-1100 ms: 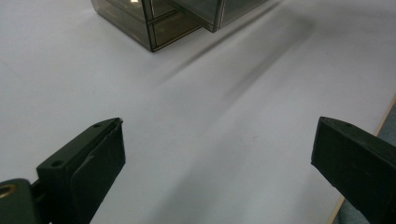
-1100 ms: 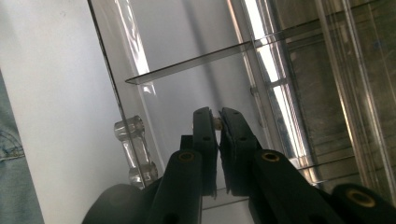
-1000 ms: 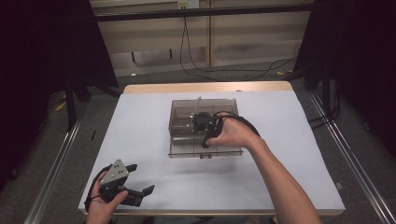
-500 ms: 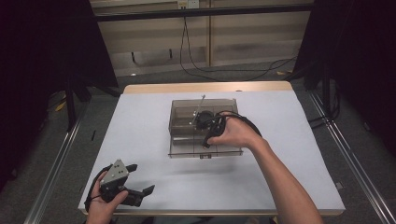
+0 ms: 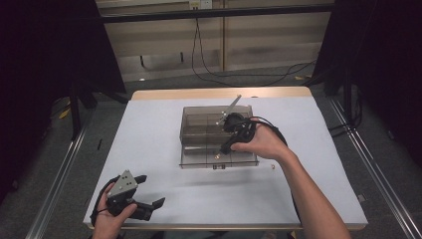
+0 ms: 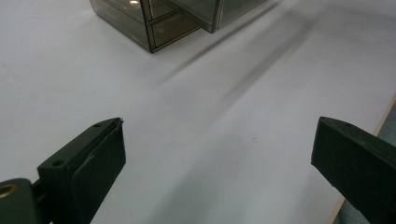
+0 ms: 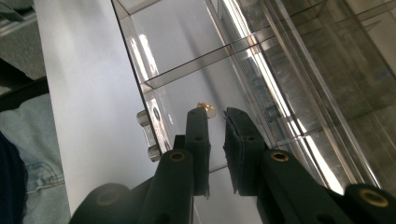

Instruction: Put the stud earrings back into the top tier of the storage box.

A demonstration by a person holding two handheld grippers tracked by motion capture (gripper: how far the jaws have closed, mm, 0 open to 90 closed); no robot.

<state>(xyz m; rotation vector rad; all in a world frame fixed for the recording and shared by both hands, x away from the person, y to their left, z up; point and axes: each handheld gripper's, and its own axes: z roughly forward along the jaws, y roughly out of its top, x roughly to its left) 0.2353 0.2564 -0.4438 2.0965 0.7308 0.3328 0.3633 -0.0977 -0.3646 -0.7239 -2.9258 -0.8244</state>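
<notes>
A smoky clear compartment box (image 5: 199, 130) stands mid-table. My right gripper (image 5: 221, 148) points down into its near compartment row, held by the person's right hand. In the right gripper view, the right gripper (image 7: 216, 114) shows a narrow gap between its jaws, which have just been opening, and nothing sits between them. A small brass piece (image 7: 206, 109) lies on the compartment floor just past the tips. My left gripper (image 5: 152, 190) rests at the table's front left, far from the box (image 6: 154, 28). That left gripper (image 6: 219, 123) stands wide open over bare tabletop.
Another small brass piece (image 5: 272, 166) lies on the white table right of the box. The box's latch (image 7: 145, 120) faces the person. Table edges (image 5: 224, 226) run close to the left hand. Cables (image 5: 209, 69) trail on the floor behind.
The right hand and its gripper have shifted a little to the right and up over the box. The left gripper has stayed put.
</notes>
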